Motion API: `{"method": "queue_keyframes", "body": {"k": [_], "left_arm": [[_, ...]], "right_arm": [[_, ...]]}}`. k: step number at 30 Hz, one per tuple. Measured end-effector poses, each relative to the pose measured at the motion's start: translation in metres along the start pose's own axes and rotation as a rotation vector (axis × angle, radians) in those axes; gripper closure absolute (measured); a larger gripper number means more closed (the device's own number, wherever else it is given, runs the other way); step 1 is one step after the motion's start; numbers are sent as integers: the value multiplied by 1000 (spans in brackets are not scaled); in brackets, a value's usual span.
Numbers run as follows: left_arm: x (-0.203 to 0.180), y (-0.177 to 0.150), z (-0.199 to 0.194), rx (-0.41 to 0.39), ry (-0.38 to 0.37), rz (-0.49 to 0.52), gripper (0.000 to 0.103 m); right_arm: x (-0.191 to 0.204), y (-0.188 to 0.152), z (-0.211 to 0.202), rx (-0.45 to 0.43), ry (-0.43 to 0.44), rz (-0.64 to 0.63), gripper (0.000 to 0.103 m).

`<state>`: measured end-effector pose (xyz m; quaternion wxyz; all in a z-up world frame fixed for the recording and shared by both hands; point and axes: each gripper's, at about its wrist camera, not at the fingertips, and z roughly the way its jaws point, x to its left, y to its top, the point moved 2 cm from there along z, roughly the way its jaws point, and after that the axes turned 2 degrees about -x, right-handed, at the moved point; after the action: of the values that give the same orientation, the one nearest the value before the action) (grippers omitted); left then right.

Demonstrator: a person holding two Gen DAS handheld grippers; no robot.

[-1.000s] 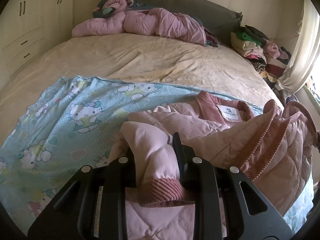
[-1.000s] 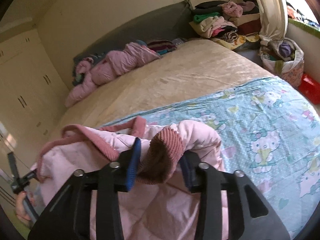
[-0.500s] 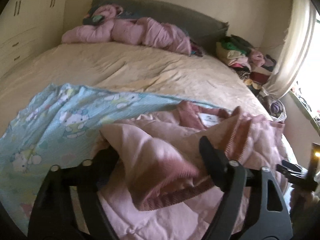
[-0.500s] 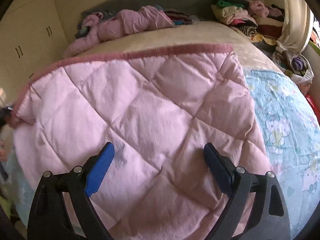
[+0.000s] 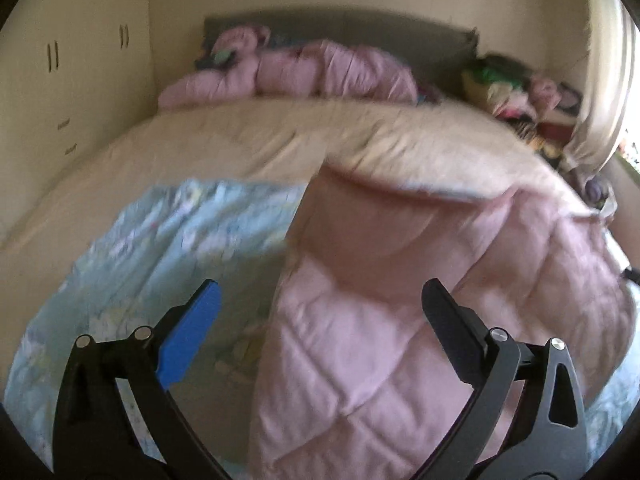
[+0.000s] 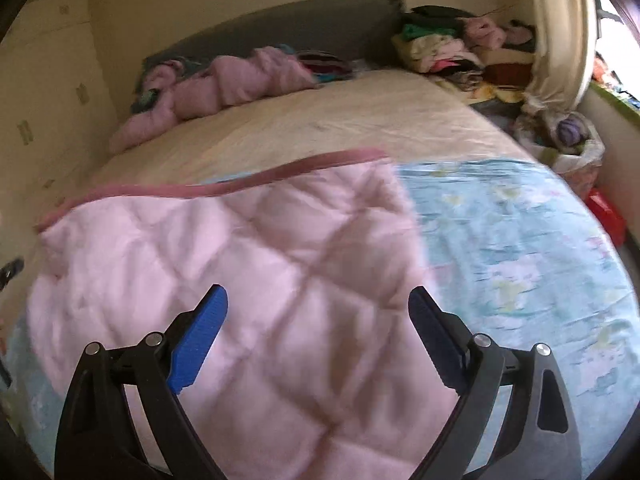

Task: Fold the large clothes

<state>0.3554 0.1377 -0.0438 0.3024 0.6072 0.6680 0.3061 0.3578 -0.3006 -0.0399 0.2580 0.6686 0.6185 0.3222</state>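
A pale pink quilted jacket [image 5: 400, 320] lies folded on a blue cartoon-print sheet [image 5: 180, 240], smooth quilted side up. My left gripper [image 5: 320, 284] hovers over the jacket's left edge. Its jaws are opening wide and its pads press on nothing. In the right wrist view the jacket [image 6: 240, 280] fills the lower left, with its darker ribbed hem [image 6: 240, 188] along the far edge. My right gripper [image 6: 317, 289] stands open just above the fabric and grips none of it. The blue sheet [image 6: 520, 240] runs off to the right.
The cream bed cover [image 5: 240, 140] stretches to a grey headboard. A bunched pink garment [image 5: 320, 68] lies at the head. A pile of folded clothes [image 6: 448, 44] sits at the far right by a curtain [image 6: 560, 40]. A bag of clothes [image 6: 572, 140] stands beside the bed. Wardrobe doors [image 5: 60, 80] line the left wall.
Both grippers let go of the ribbed cuffs they held and opened wide. The jacket dropped flat, folded with its quilted side up. The right gripper sank toward it.
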Motion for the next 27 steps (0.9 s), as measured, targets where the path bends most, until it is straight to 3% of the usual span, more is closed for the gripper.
{"method": "queue_keyframes", "body": {"k": [5, 7, 8, 9, 10, 11, 12, 13, 18, 21, 27], "left_arm": [[2, -26, 35, 139, -52, -14, 9], [-2, -28, 40, 145, -60, -3, 12], [-3, -27, 41, 134, -71, -4, 33], [-4, -24, 40, 117, -75, -12, 43], [-4, -24, 40, 108, -72, -16, 62], [-8, -21, 36, 91, -71, -14, 81], [-10, -16, 32, 69, -71, -7, 85], [-15, -10, 22, 24, -58, 14, 88], [-24, 24, -11, -152, -50, 42, 91], [-30, 42, -1, -146, -30, 39, 91], [-25, 51, 50, -72, 13, 3, 91]], "right_arm": [[-30, -3, 23, 63, -30, 33, 12], [-31, -5, 29, 71, -11, 32, 15], [-31, -8, 34, 84, 23, 33, 32], [-29, -11, 37, 94, 40, 39, 56], [-29, -13, 38, 94, 47, 50, 61], [-30, -14, 36, 75, 76, 68, 78], [-30, -13, 32, 56, 85, 77, 85], [-30, -10, 26, 33, 80, 85, 86], [-33, 22, -3, -120, 91, 128, 89], [-30, 40, 4, -149, 65, 132, 90], [-33, 51, 49, -115, -18, 140, 90]]}}
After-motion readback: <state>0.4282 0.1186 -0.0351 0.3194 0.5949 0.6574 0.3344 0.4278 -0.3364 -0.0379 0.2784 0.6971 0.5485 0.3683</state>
